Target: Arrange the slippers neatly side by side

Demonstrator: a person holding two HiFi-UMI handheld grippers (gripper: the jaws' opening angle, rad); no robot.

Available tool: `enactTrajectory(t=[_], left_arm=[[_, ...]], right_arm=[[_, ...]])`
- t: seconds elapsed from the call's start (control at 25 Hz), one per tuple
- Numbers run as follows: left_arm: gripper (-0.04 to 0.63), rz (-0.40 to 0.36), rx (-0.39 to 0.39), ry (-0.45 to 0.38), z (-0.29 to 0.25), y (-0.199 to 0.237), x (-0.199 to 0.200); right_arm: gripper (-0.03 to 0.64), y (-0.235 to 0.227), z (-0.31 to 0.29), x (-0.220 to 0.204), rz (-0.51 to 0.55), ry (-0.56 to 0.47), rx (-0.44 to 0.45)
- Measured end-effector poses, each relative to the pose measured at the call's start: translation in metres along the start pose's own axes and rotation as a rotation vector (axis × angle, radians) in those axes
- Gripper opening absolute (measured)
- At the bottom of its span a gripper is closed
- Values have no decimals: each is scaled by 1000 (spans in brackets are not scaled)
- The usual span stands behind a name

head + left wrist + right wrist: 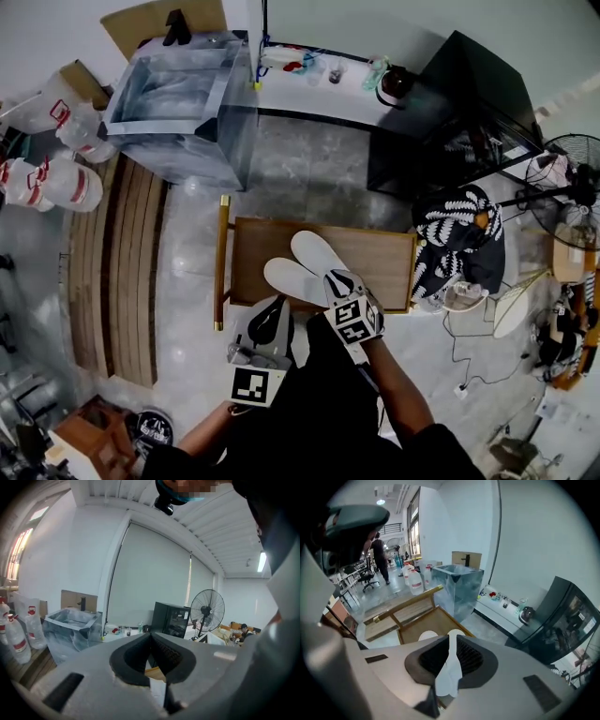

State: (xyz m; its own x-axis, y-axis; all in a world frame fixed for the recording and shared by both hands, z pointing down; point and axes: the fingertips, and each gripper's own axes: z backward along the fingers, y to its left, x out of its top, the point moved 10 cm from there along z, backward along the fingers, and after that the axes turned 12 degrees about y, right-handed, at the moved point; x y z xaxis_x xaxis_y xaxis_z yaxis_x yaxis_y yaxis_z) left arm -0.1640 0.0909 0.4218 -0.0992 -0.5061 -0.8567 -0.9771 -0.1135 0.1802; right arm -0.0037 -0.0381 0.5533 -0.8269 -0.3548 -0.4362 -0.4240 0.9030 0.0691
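Note:
Two white slippers lie on a low wooden table (384,258), soles up and at an angle to each other. My right gripper (340,283) is shut on the heel edge of the right slipper (317,251); in the right gripper view a white strip of that slipper (450,672) runs between the jaws of the right gripper (450,641). The left slipper (291,278) lies just ahead of my left gripper (274,317). In the left gripper view the left gripper (150,637) has its jaws together at the tips, nothing clamped, pointing out over the room.
A glass tank (183,94) stands beyond the table at left, with water bottles (56,183) and wooden slats (122,262) beside it. A black cabinet (469,103), a fan (572,178) and a patterned cushion (459,234) are at right. A person stands in the distance.

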Motion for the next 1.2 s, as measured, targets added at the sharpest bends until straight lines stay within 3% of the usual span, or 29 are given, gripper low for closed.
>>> enactTrajectory(t=[0.12, 0.28, 0.44, 1.04, 1.2], left_arm=[[17, 19, 22, -17, -7, -3, 4], [17, 35, 45, 2, -16, -6, 3], [17, 42, 63, -11, -23, -7, 1], [17, 73, 105, 38, -28, -9, -12], [17, 77, 107, 41, -29, -9, -14]], right_arm=[[18, -6, -27, -8, 45, 73, 18], [86, -12, -62, -23, 65, 157, 60], [95, -16, -93, -30, 101, 219, 80], [100, -22, -149, -48, 175, 352, 107], [67, -21, -154, -50, 158, 371, 113]])
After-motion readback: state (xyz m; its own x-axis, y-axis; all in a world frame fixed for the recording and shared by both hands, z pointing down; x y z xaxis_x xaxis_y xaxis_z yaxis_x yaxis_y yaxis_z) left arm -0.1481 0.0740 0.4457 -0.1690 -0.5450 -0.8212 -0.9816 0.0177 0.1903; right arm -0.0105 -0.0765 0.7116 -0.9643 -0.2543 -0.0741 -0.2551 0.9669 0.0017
